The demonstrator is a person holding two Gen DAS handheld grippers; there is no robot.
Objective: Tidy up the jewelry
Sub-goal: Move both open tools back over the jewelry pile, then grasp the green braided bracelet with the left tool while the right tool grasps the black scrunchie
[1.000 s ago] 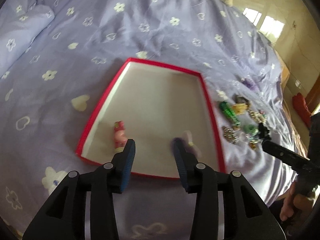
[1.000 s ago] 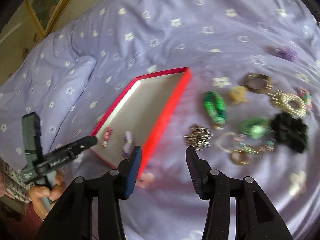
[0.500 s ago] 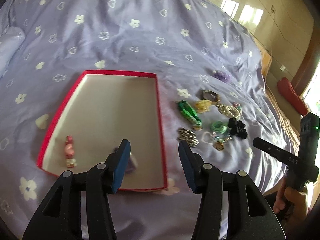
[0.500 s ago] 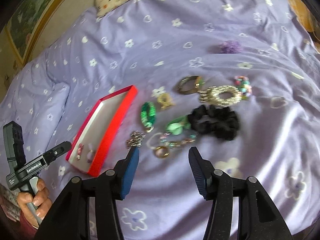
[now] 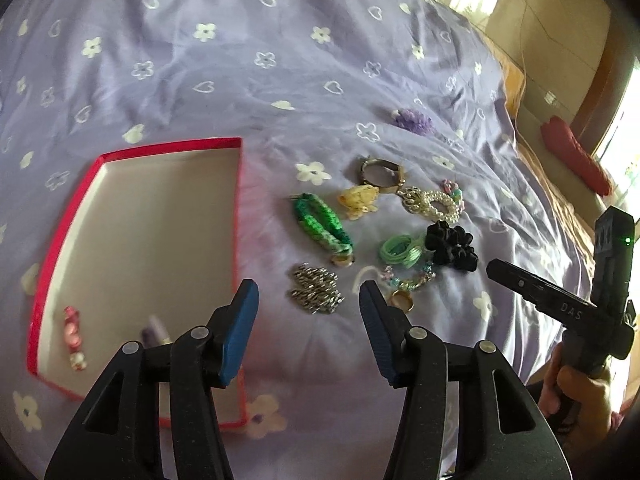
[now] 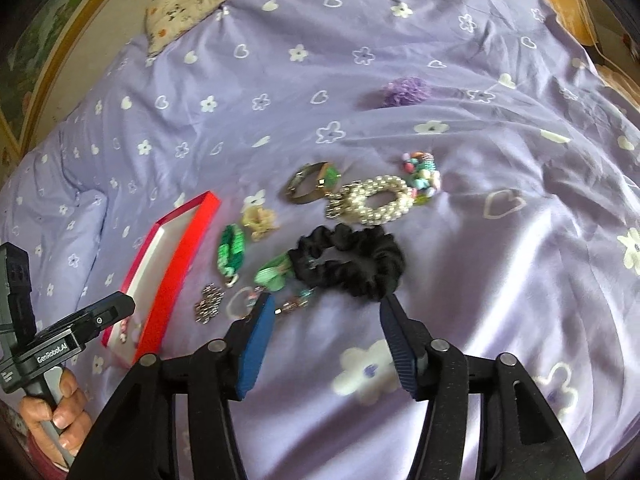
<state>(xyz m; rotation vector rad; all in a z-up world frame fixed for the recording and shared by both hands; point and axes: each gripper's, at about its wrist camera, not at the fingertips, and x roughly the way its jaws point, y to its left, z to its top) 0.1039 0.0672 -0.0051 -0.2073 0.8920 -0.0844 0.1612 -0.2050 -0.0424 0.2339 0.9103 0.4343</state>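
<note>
While both grippers hang over it, the purple bedspread (image 5: 240, 80) w/ white flowers and hearts fills each view. Red-rimmed box (image 5: 239, 216) lies open on the bed, at the left in both views; inside, near its close end, a pink bead piece (image 5: 73, 336) and a small purple item (image 5: 156, 332), partly hidden behind the left gripper's finger. Just right of the box, on the sheet, the jewelry cluster: black scrunchie (image 6: 356, 264), pearl bracelet (image 6: 376, 200), green braided band (image 5: 320, 220), gold-tone bangle (image 6: 310, 186), pale green coil (image 5: 400, 250), silver chain heap (image 5: 316, 290), yellowish flower piece (image 5: 358, 200), multicolour bead bit (image 6: 420, 168), gold ring (image 5: 402, 300). Purple pompom (image 6: 404, 90) sits apart, further up the bed.

Left gripper (image 5: 306, 312): jaws opening, moderately wide, nothing between them; chain heap shows in the gap but isn't touched. Right gripper (image 6: 326, 324): jaws opening, empty, tips just below the scrunchie; contact unclear.
</note>
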